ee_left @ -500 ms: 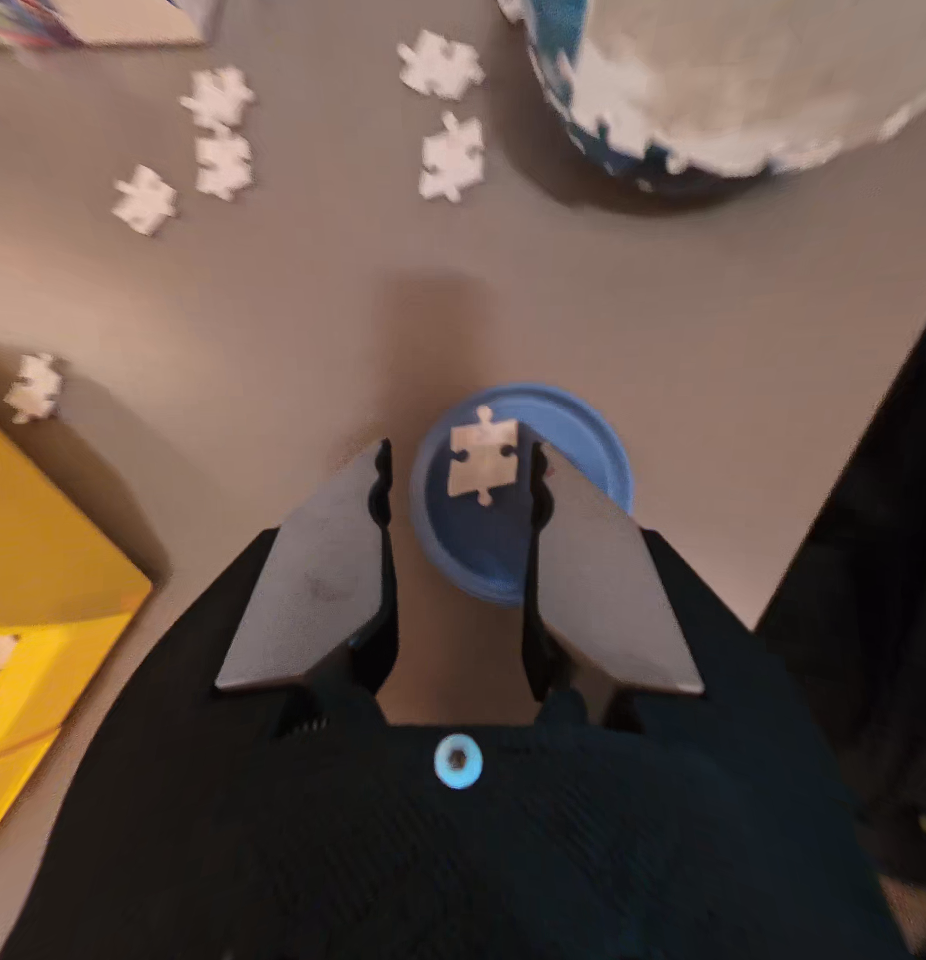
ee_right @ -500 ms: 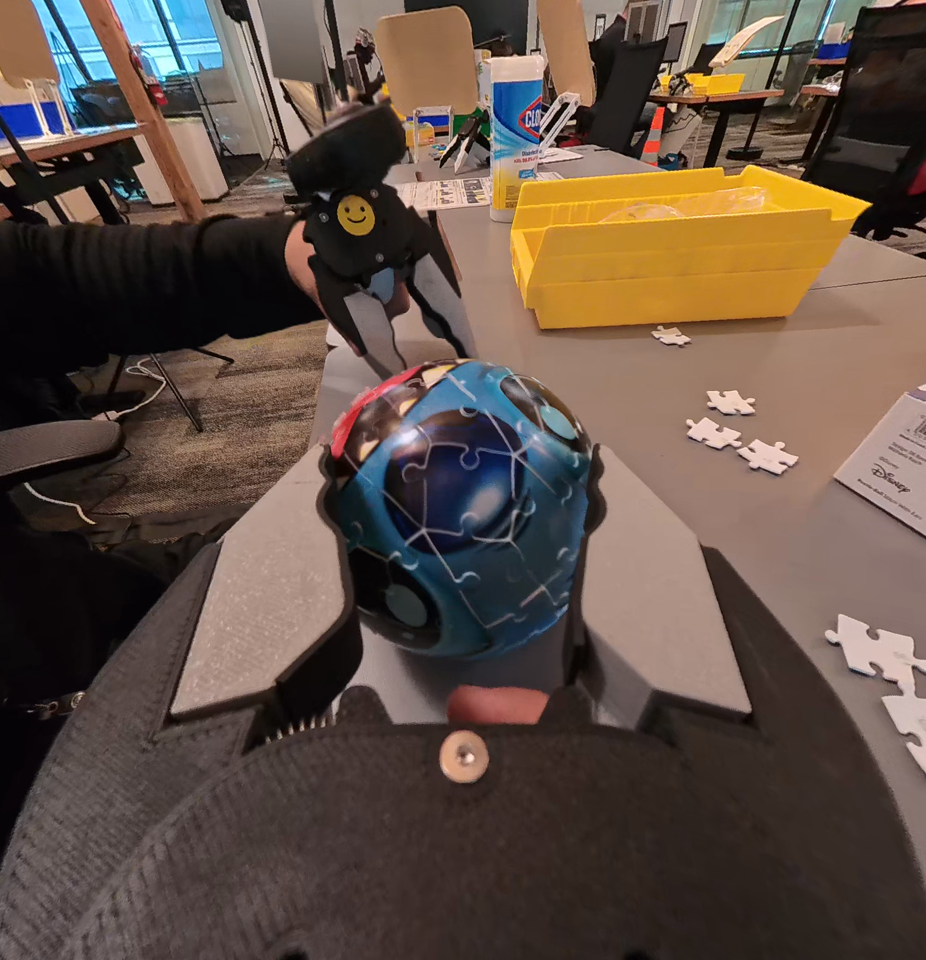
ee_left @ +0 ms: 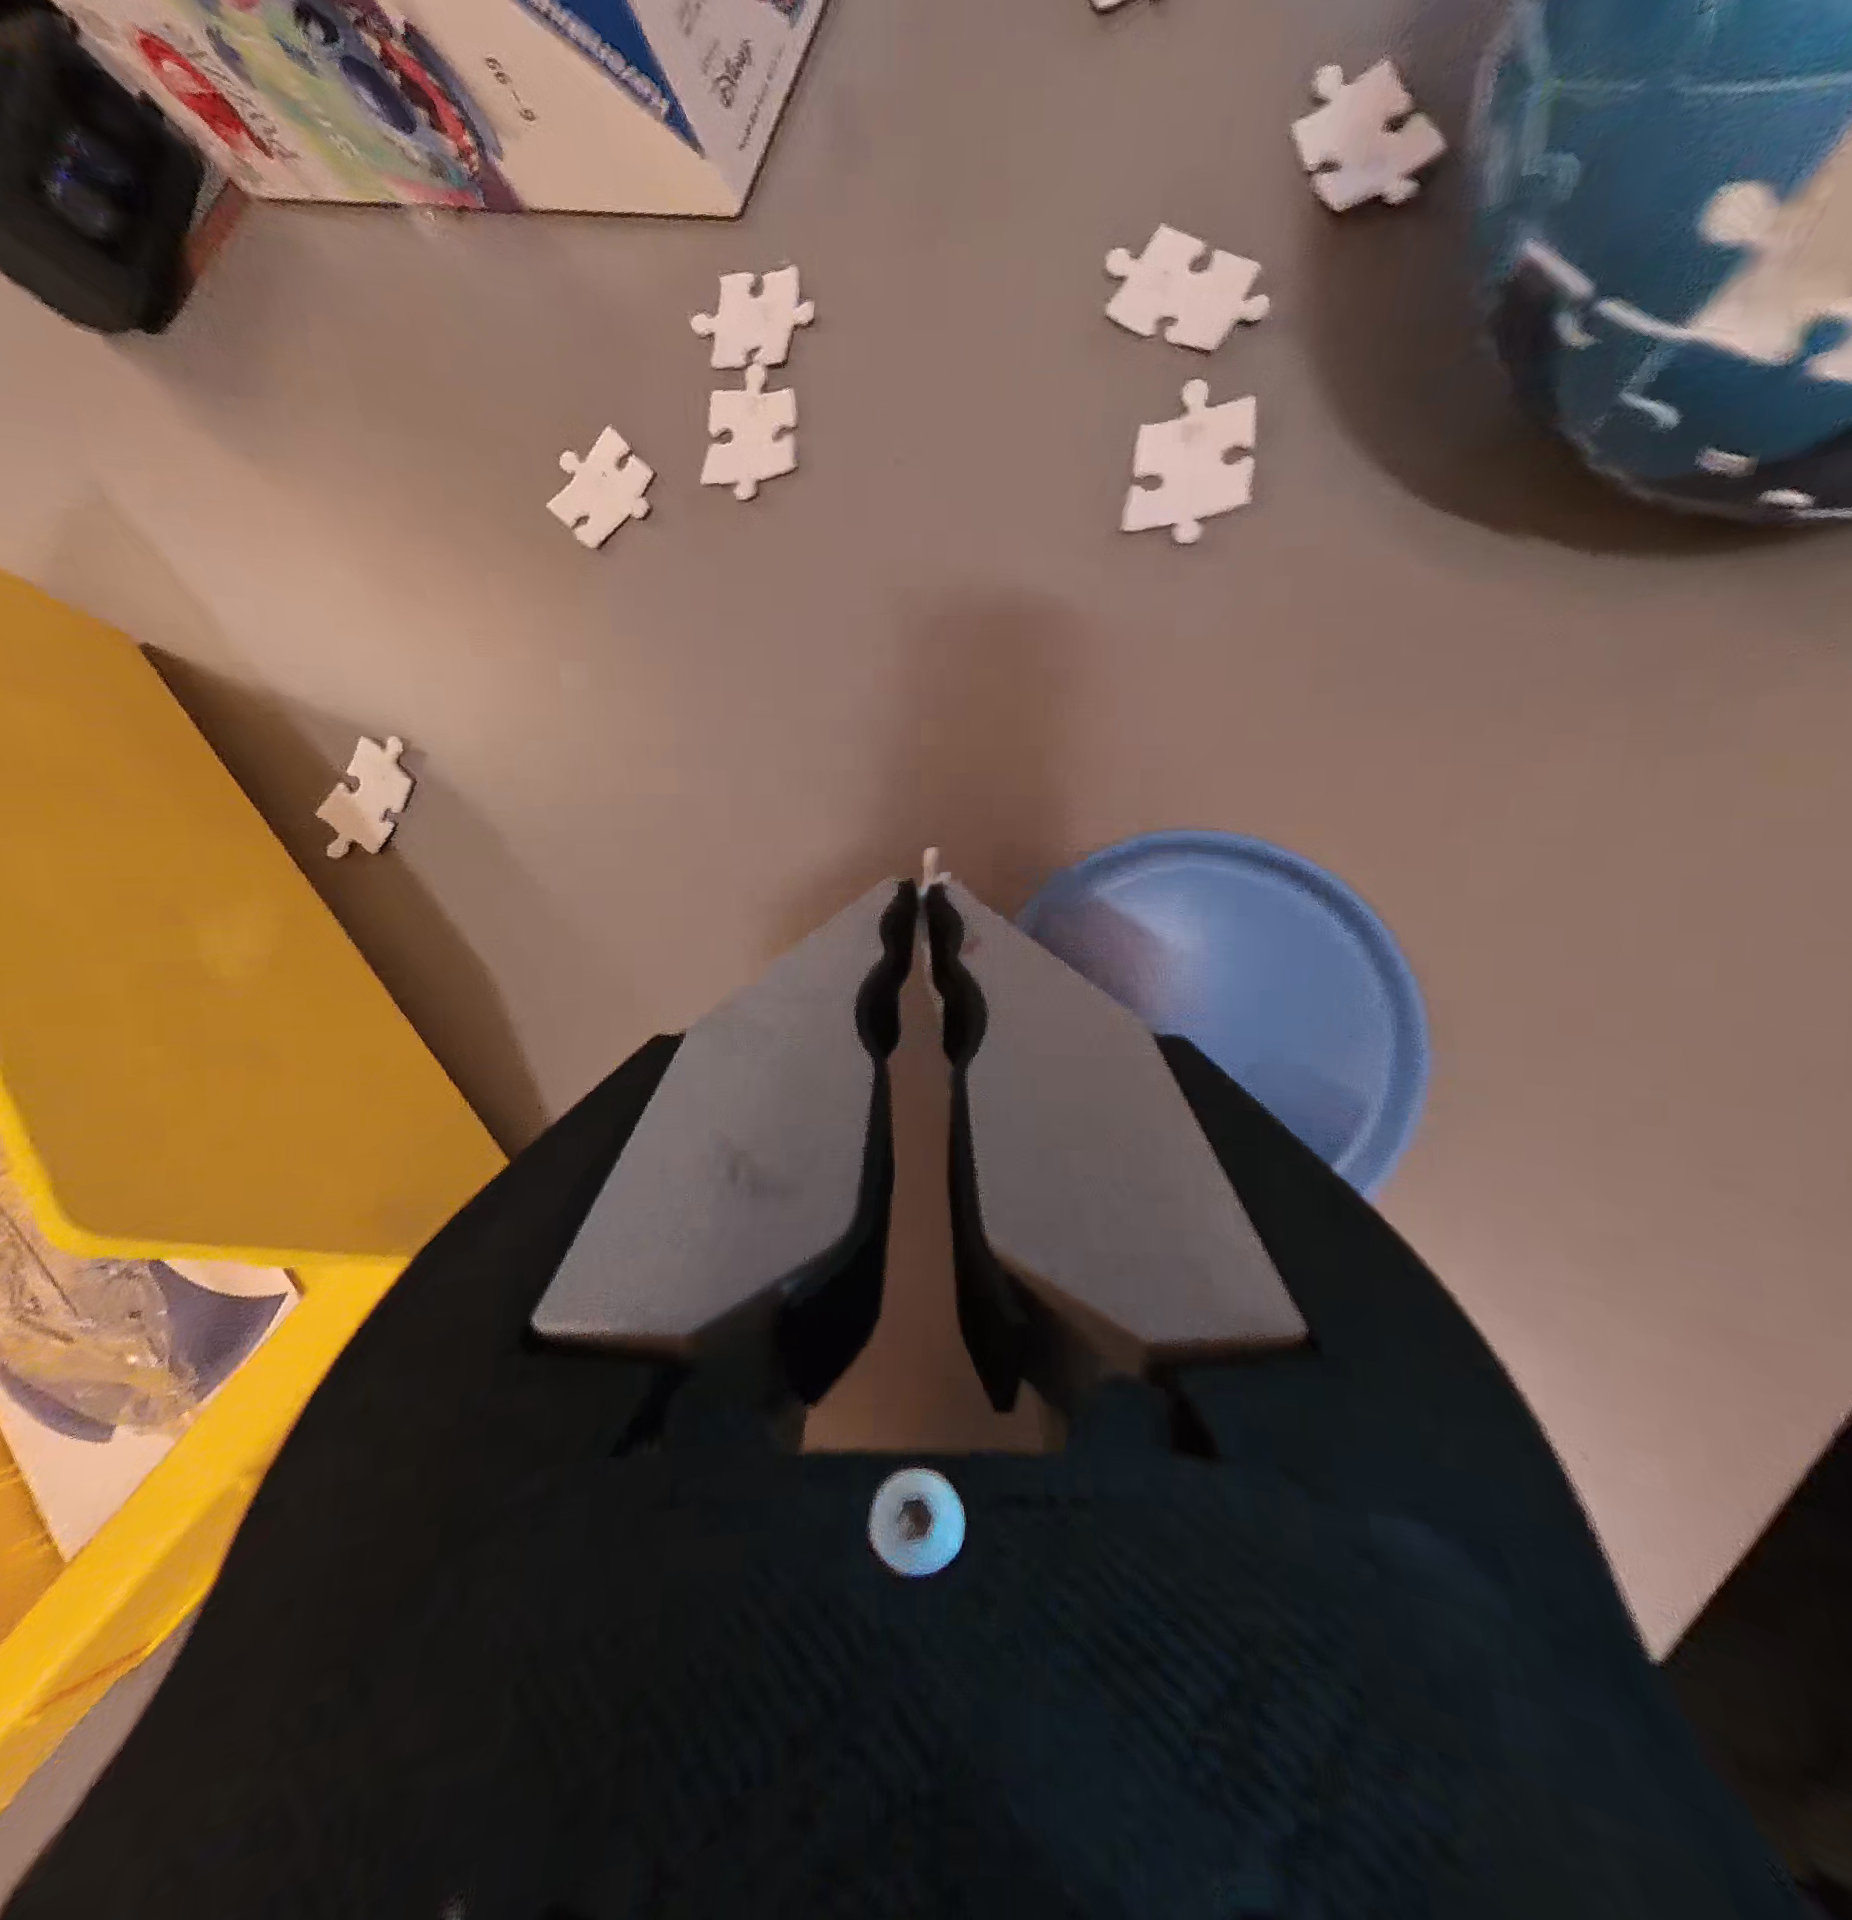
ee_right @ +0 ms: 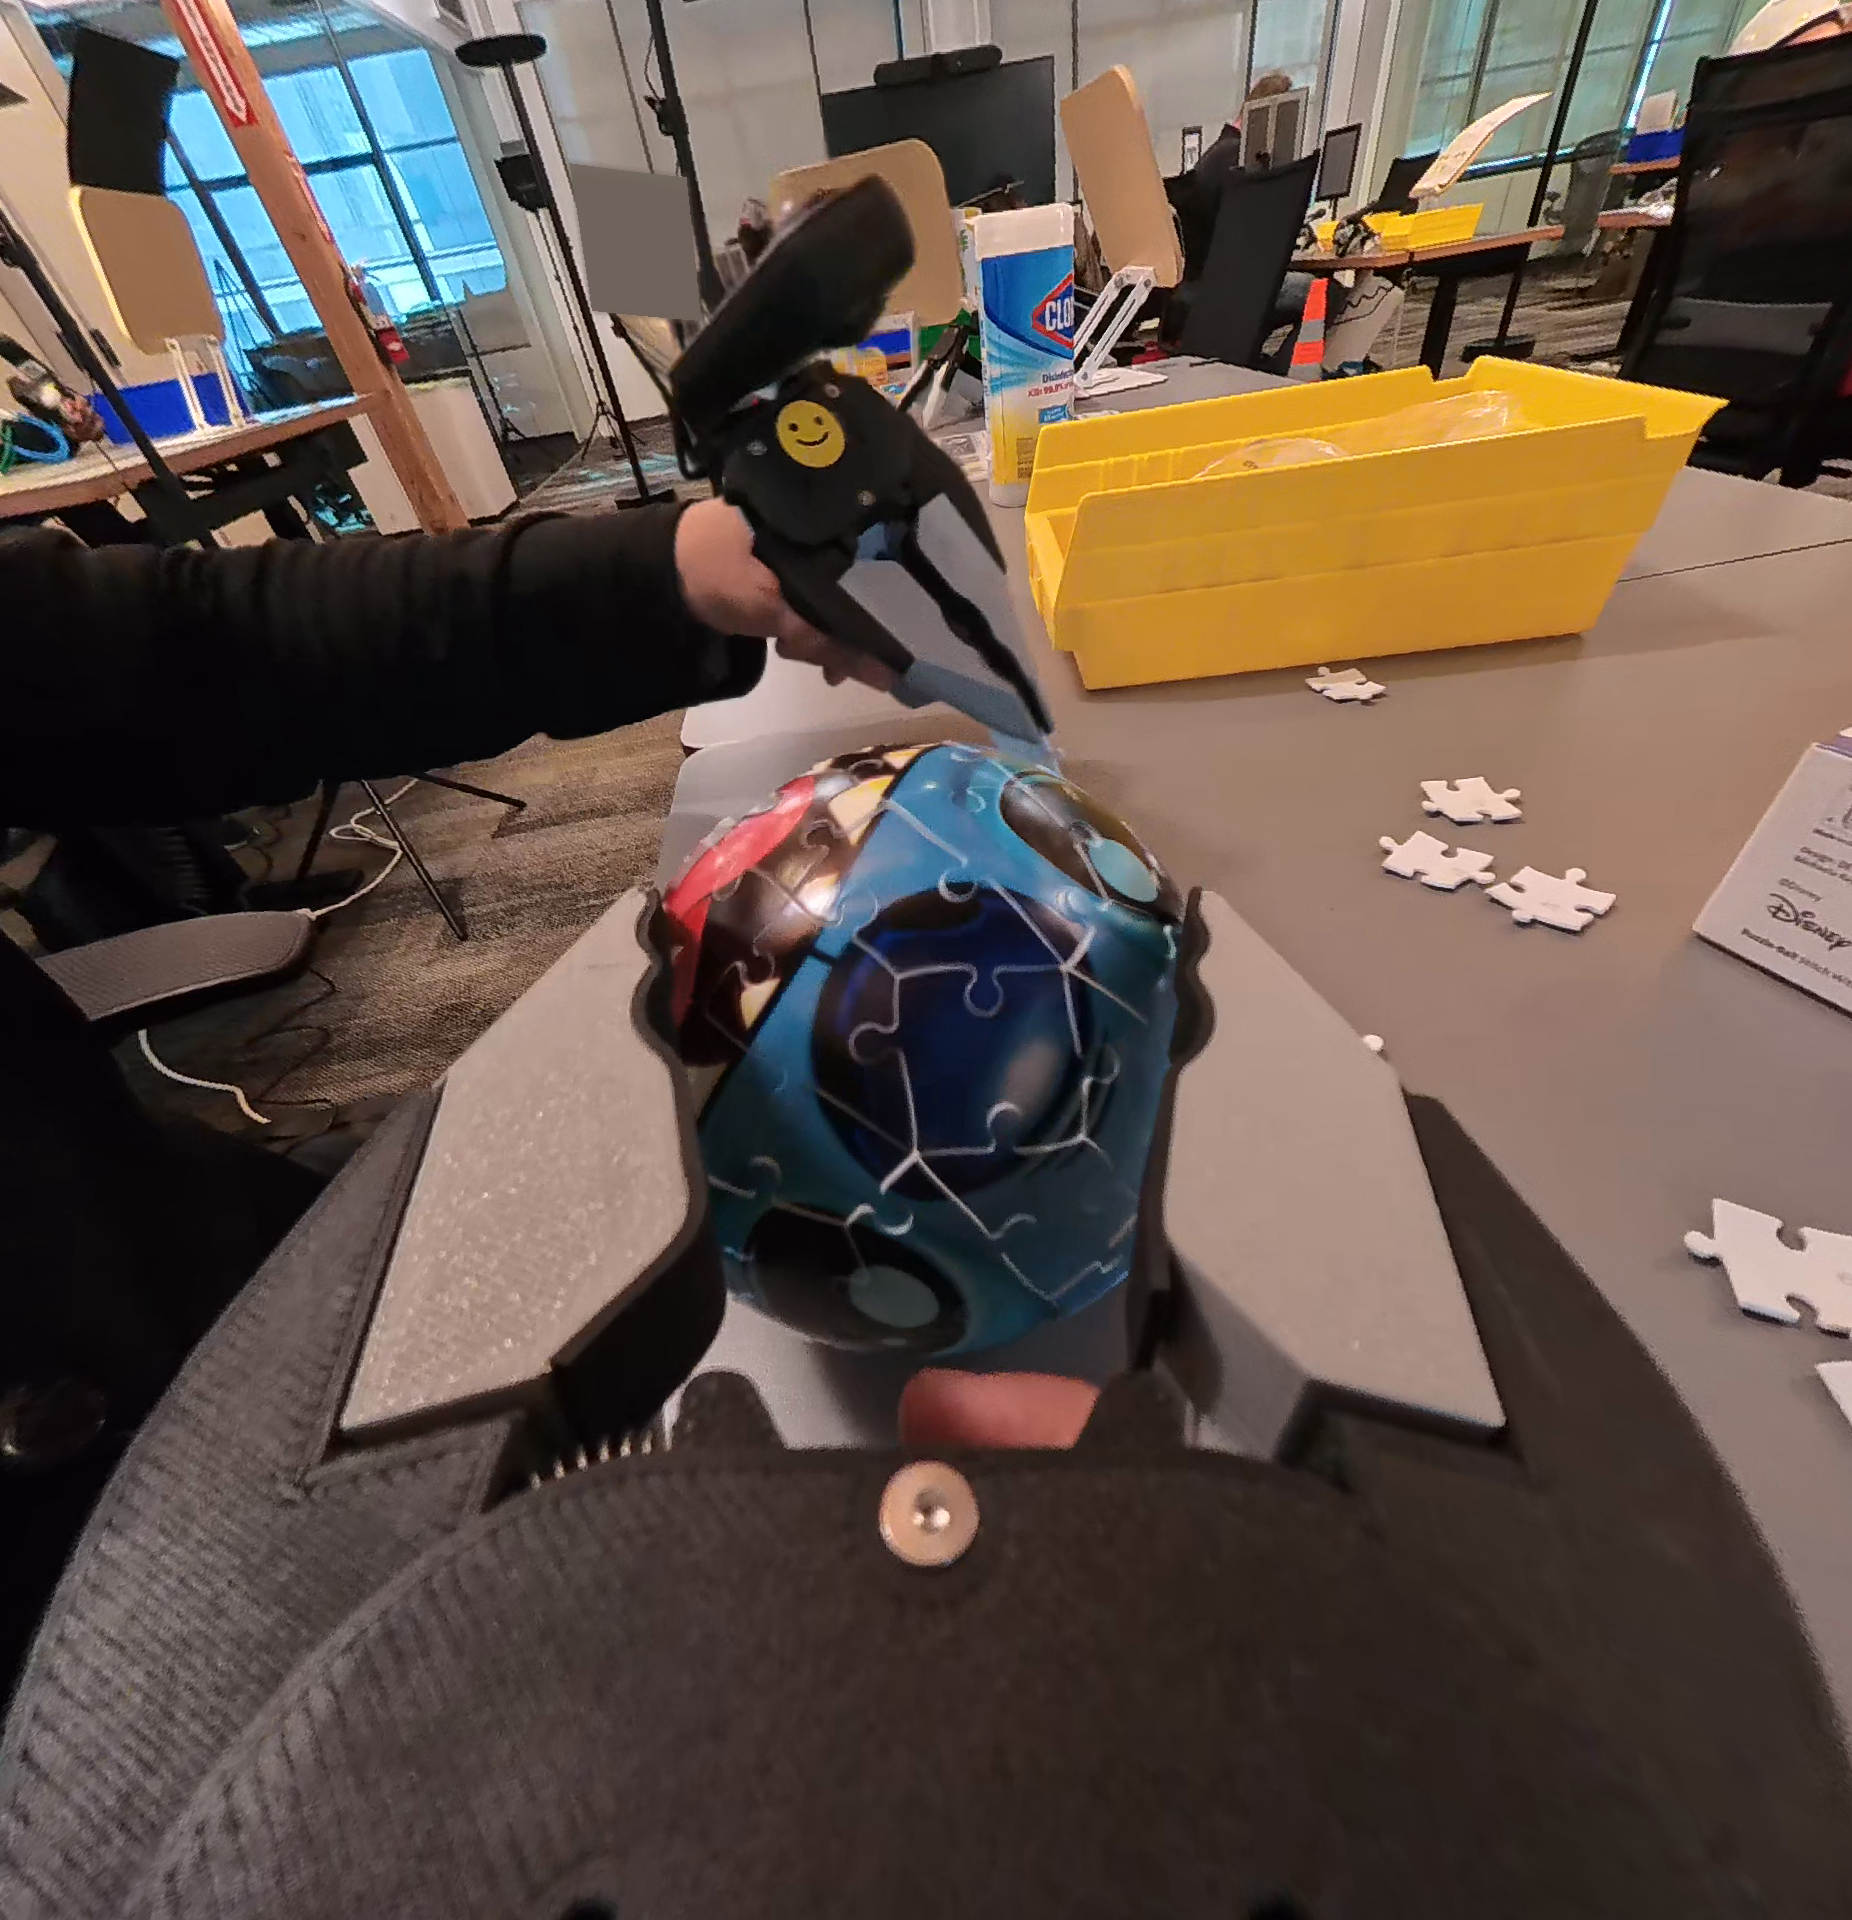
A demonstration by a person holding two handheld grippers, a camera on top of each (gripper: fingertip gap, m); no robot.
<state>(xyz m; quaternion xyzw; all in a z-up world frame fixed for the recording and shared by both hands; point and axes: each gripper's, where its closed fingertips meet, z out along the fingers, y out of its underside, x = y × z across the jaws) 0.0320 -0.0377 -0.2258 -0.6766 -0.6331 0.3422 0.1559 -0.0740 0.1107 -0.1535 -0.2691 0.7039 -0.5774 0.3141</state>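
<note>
My left gripper [ee_left: 922, 894] is shut on a thin white puzzle piece [ee_left: 932, 864], held edge-on above the grey table, just left of a blue round dish [ee_left: 1265, 997]. My right gripper [ee_right: 917, 1049] is shut on a blue puzzle ball [ee_right: 932, 1049] made of joined pieces, with red and dark patches at its upper left. The ball also shows at the top right of the left wrist view [ee_left: 1691, 270]. In the right wrist view the left gripper [ee_right: 1026, 727] hangs just behind the ball's top, held by a hand in a black sleeve.
Several loose white puzzle pieces [ee_left: 1192, 462] lie face down on the grey table [ee_left: 1524, 727]. A yellow bin [ee_right: 1337, 530] stands at the left gripper's side. A printed puzzle box [ee_left: 465, 94] lies beyond the pieces. A wipes canister [ee_right: 1026, 343] stands behind the bin. The table edge is near the dish.
The left gripper has shut on the puzzle piece that lay in the blue dish and lifted it up and left. The dish holds nothing now. The right gripper still holds the ball.
</note>
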